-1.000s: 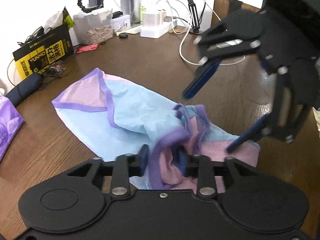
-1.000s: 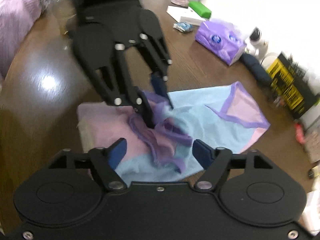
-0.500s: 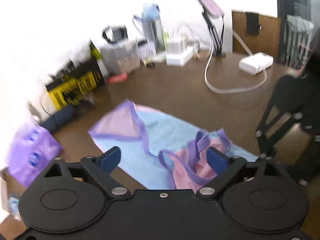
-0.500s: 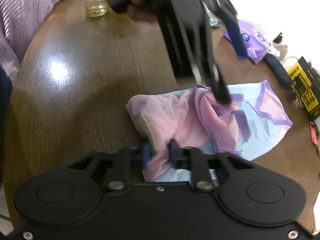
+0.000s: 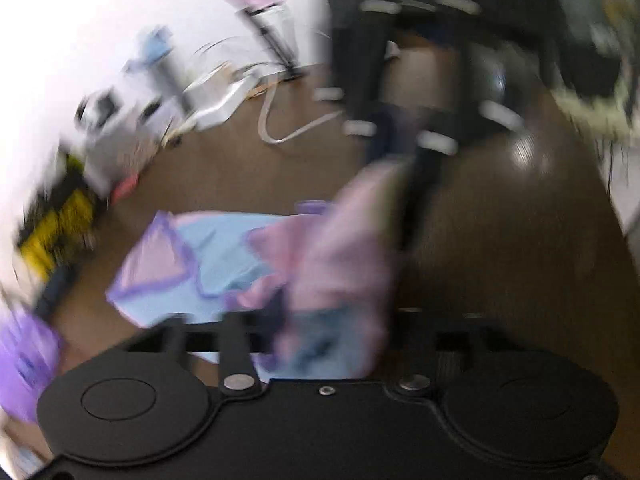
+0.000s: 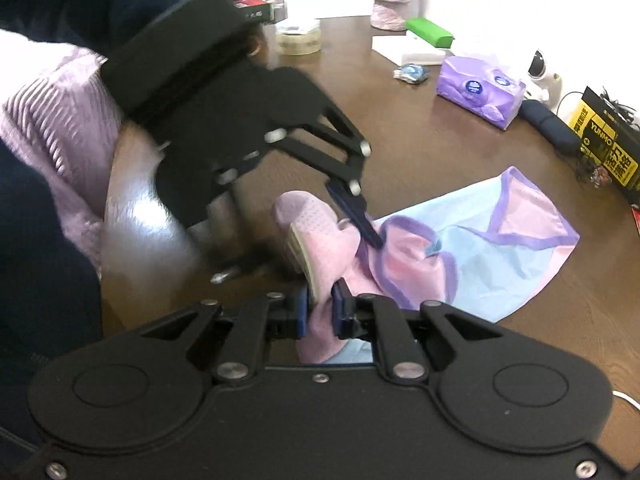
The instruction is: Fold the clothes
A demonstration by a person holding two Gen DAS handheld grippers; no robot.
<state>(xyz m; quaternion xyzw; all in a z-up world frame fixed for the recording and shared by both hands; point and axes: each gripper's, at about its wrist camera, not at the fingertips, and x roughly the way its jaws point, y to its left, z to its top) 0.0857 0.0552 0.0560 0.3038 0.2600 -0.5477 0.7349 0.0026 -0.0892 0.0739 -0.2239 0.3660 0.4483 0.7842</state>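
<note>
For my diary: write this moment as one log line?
left gripper: closing, garment between jaws | right gripper: opening, garment between jaws

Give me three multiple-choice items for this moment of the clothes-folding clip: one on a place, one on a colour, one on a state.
1. Where does the purple tissue pack lie?
A. on the brown table, beyond the garment
B. on top of the garment
C. between the right gripper's pads

2. What colour is the trim along the garment's edges?
A. green
B. purple
C. black

3. What is between the right gripper's pads?
A. nothing
B. the roll of tape
C. a pink fold of the garment

Answers:
1 A: the pack sits on bare wood, apart from the cloth, near the far edge.
2 B: a purple band borders the pink and light blue panels.
3 C: the blue pads stand on either side of a bunched pink fold, jaws just easing open. The left gripper reaches into the same bunch.
</note>
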